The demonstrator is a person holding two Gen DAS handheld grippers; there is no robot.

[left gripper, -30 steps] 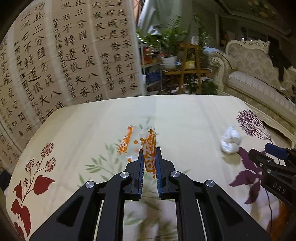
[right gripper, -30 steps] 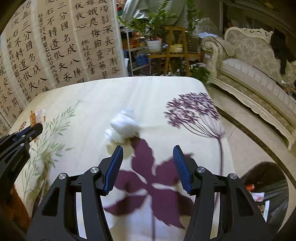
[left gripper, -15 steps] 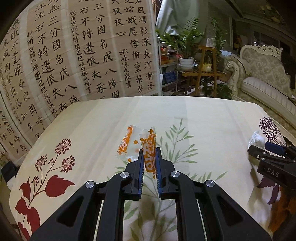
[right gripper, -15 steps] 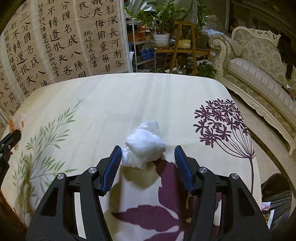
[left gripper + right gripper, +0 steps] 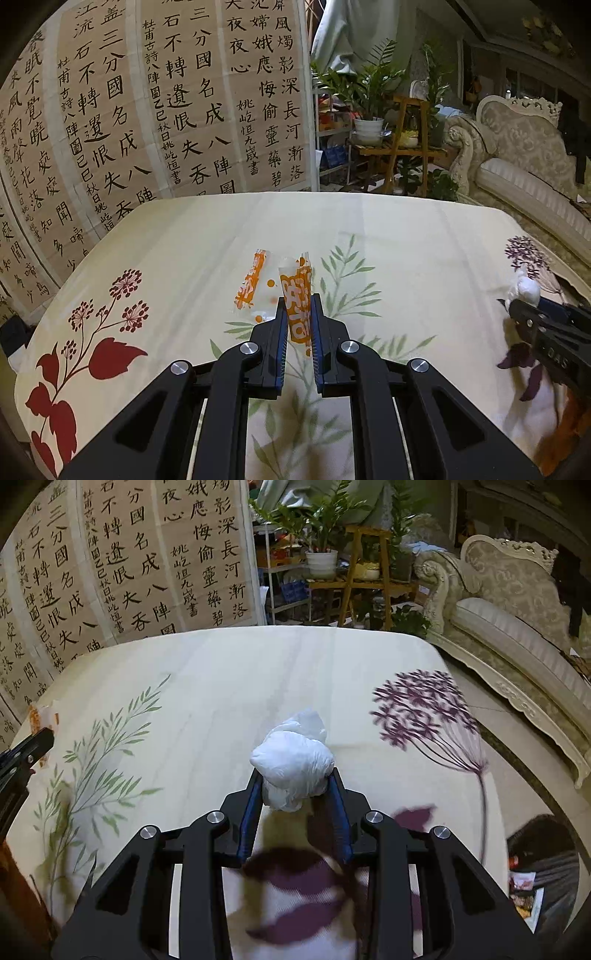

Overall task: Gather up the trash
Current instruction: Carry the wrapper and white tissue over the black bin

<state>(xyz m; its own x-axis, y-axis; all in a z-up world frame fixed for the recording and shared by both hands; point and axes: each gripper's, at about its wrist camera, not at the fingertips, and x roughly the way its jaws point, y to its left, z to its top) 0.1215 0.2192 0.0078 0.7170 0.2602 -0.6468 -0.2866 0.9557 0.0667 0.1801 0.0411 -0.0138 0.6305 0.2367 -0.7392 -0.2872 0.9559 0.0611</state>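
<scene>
My left gripper (image 5: 298,306) is shut on an orange and clear plastic wrapper (image 5: 295,295) and holds it above the floral tablecloth (image 5: 207,251). My right gripper (image 5: 294,779) is shut on a crumpled white tissue ball (image 5: 293,764) over the purple leaf print. The tissue also shows at the right edge of the left wrist view (image 5: 524,290), in the right gripper's tip. The left gripper and wrapper show at the far left of the right wrist view (image 5: 40,723).
A black trash bag (image 5: 543,867) with litter in it sits on the floor to the right of the table. A calligraphy screen (image 5: 147,110) stands behind the table. A plant stand (image 5: 365,579) and a cream sofa (image 5: 517,609) are beyond.
My right gripper moved forward around the tissue ball and closed on it. My left gripper kept the wrapper and its view swung left across the table.
</scene>
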